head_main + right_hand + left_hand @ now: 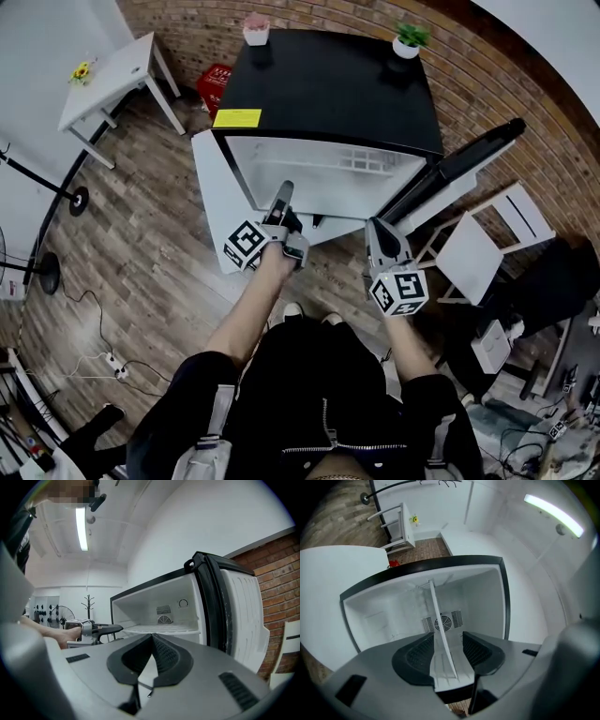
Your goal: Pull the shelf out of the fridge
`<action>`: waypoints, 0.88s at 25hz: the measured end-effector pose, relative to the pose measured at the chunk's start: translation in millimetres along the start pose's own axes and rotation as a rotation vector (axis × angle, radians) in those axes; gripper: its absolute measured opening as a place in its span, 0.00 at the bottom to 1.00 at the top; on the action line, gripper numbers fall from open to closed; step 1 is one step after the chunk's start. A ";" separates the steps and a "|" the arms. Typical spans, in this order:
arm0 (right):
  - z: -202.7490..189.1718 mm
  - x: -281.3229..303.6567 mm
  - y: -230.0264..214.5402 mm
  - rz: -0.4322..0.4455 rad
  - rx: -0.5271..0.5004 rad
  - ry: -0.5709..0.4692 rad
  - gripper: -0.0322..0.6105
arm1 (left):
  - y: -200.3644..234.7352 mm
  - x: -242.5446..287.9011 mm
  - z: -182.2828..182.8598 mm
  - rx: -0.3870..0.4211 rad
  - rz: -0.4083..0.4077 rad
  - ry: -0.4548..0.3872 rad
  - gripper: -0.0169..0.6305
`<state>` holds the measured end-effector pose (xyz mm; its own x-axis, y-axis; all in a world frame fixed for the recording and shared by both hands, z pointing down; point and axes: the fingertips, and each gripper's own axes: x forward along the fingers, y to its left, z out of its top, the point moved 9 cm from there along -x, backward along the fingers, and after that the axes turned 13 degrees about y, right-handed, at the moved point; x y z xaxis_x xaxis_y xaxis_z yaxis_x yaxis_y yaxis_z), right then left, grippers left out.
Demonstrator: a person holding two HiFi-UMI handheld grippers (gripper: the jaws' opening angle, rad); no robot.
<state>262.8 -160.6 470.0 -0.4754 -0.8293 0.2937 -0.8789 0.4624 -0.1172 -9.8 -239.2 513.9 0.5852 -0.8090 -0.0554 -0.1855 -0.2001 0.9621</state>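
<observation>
Left hand-held gripper (447, 641) straddles, jaws apart and not gripping, the edge of the shelf (437, 620), which runs straight ahead into the fridge (328, 84); my right hand-held gripper (151, 641), closed and empty, sits farther back.

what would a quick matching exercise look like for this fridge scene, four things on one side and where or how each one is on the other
Things:
1 left tool
2 right tool
3 shelf
4 green plant

Places or states:
A shut, nothing in it
B on the far right corner of the fridge top
C open around a thin edge
D inside the fridge, front edge at the left tool

Pairs: 1-C, 2-A, 3-D, 4-B
</observation>
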 end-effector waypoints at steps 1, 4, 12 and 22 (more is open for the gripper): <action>-0.3 0.0 0.1 -0.002 0.001 0.001 0.06 | 1.8 3.4 2.5 -0.015 0.001 -0.008 0.31; -0.6 0.2 0.2 -0.008 0.004 0.003 0.06 | 8.1 14.6 12.3 -0.052 -0.005 -0.040 0.30; -4.4 -0.9 -0.9 -0.032 0.018 0.016 0.06 | 19.1 42.3 39.8 -0.135 -0.011 -0.104 0.28; -7.2 -1.0 -1.9 -0.050 0.029 0.019 0.06 | 33.3 60.6 50.0 -0.226 -0.033 -0.162 0.16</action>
<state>265.3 -158.3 476.8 -0.4299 -0.8452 0.3175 -0.9026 0.4104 -0.1296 -20.0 -322.6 529.2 0.4509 -0.8855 -0.1120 0.0228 -0.1140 0.9932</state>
